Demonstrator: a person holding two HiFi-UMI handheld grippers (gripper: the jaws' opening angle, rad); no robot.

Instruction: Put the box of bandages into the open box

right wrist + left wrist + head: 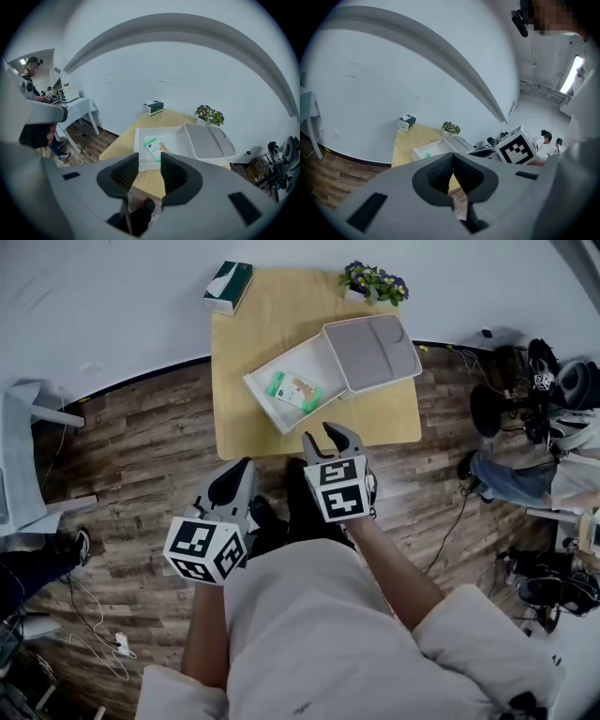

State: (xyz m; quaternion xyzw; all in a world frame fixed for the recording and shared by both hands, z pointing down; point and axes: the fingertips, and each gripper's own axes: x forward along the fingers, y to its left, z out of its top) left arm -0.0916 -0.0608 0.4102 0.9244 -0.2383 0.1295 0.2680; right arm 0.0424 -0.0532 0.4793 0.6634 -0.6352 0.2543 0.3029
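Note:
The green-and-white box of bandages (294, 390) lies flat inside the open white box (260, 392) on the wooden table (246, 432); the open box's lid (373, 352) is folded back to the right. My right gripper (320, 434) hovers at the table's front edge, short of the open box, open with nothing between its jaws. In the right gripper view the bandages (153, 144) and the open box (139, 137) show beyond the right gripper (149, 165). My left gripper (242, 470) hangs lower left over the floor, shut and empty; its pads meet in the left gripper view (452, 157).
A tissue box (228, 285) and a potted plant (373, 280) stand at the table's far edge. A white side table (23, 456) is at the left. Cables, gear and a seated person (544, 442) fill the right side.

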